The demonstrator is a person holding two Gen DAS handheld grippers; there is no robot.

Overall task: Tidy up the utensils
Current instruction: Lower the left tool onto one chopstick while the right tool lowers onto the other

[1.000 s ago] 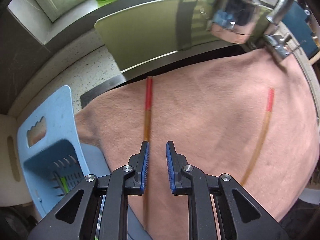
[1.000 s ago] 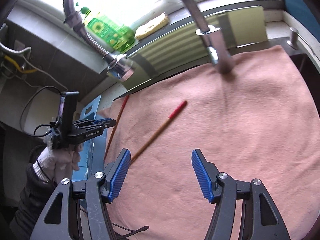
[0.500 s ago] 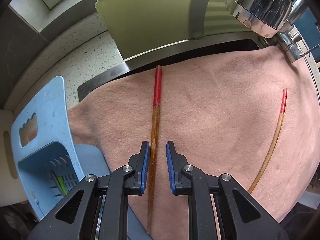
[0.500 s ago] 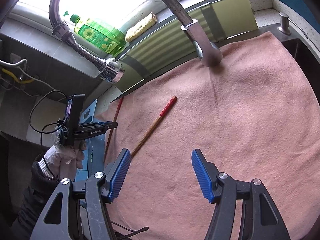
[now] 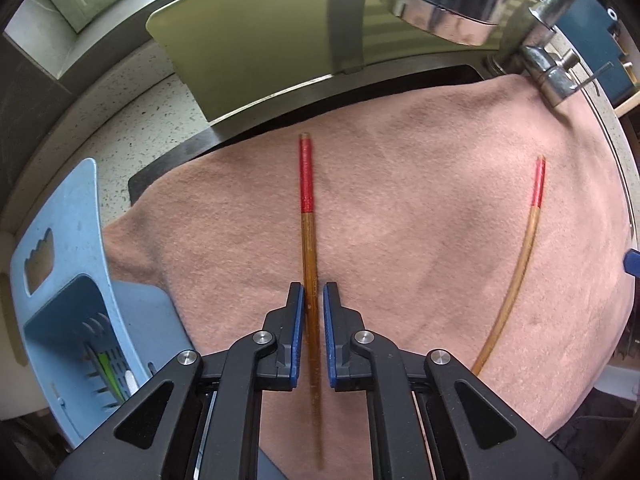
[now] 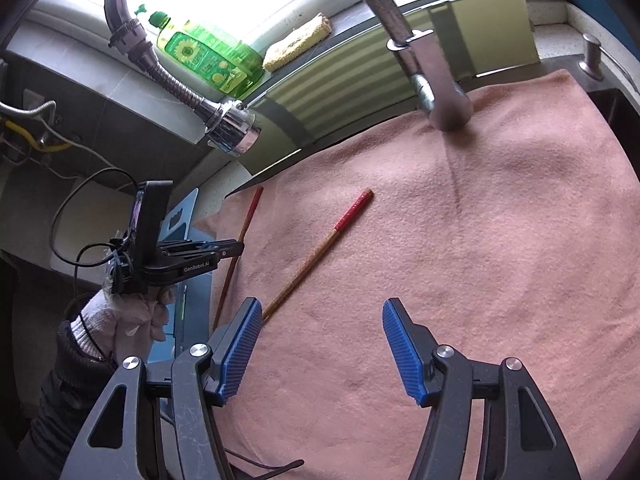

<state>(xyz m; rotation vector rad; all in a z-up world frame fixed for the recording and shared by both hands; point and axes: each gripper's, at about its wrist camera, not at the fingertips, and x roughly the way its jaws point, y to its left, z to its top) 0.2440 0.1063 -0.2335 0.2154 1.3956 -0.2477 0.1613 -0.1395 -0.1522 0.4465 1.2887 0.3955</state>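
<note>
Two chopsticks [image 5: 307,208] [image 5: 520,264] lie on one towel [image 5: 420,200].

My left gripper [image 5: 313,300]: jaws nearly closed, straddling a chopstick's wooden shaft, a thin gap on each side.
Chopstick between my jaws [image 5: 308,248]: flat on the pink towel [image 5: 420,240], red end toward the towel's far edge.
Second chopstick [image 5: 520,264]: near the towel's right edge, well apart from mine.
Blue utensil holder [image 5: 60,280]: just off the towel's left edge.
Faucet head [image 5: 440,4]: above the far right corner.
</note>
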